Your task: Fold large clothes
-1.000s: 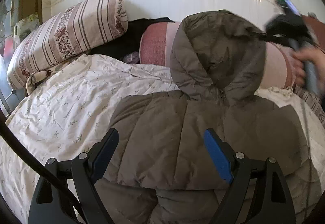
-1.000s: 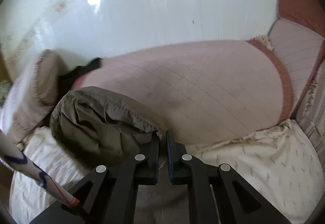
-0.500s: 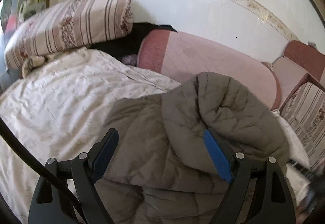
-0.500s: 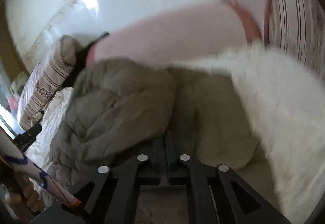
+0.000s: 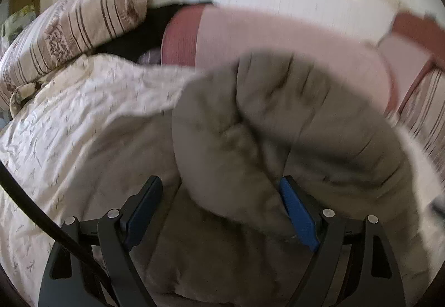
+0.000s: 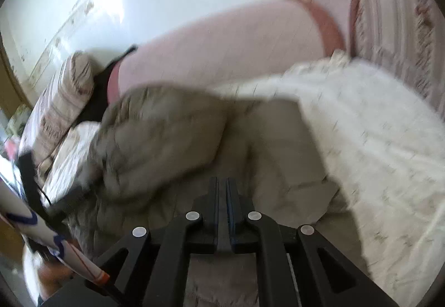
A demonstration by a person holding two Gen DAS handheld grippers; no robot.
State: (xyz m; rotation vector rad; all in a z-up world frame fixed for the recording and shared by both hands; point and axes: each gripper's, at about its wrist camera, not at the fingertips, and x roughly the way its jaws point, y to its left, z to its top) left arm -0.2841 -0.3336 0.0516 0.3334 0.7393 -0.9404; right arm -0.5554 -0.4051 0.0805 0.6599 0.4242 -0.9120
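Our left gripper [image 5: 219, 195] is spread wide over the padded jacket [image 5: 278, 134] on the bed sheet [image 5: 69, 118]; our right gripper [image 6: 222, 190] is pressed together above it, empty. Only the left view shows the striped pillow [image 5: 75, 29] sharply.

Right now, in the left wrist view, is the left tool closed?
No: the left tool stands wide open, its blue pads far apart over the grey padded jacket.
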